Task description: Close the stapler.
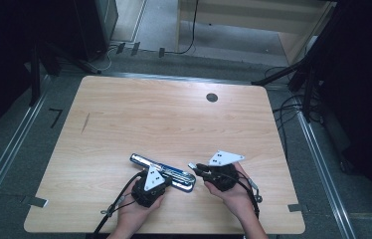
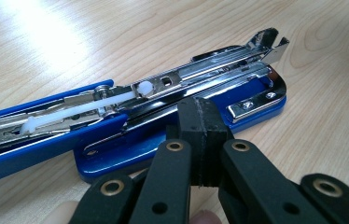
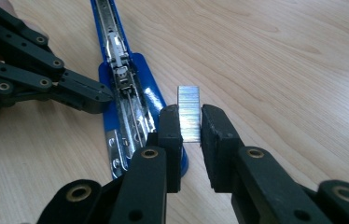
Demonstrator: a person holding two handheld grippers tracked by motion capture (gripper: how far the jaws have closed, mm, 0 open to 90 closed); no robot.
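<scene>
A blue stapler (image 1: 161, 172) lies opened flat on the wooden table (image 1: 174, 114), its chrome staple channel (image 2: 200, 70) facing up. My left gripper (image 2: 204, 116) is shut with nothing between its pads, and its tip rests against the stapler's blue base (image 2: 130, 149). In the right gripper view the same gripper (image 3: 95, 100) touches the base's left edge. My right gripper (image 3: 191, 123) is shut on a short silver strip of staples (image 3: 189, 112), held upright just right of the stapler (image 3: 126, 93), slightly above the table. In the high view it (image 1: 194, 166) sits by the stapler's right end.
A dark round hole (image 1: 212, 97) sits in the table's far right part, and a thin dark mark (image 1: 85, 123) lies at the left. Cables (image 1: 288, 107) trail on the floor beyond the right edge. Bare wood stretches ahead of both hands.
</scene>
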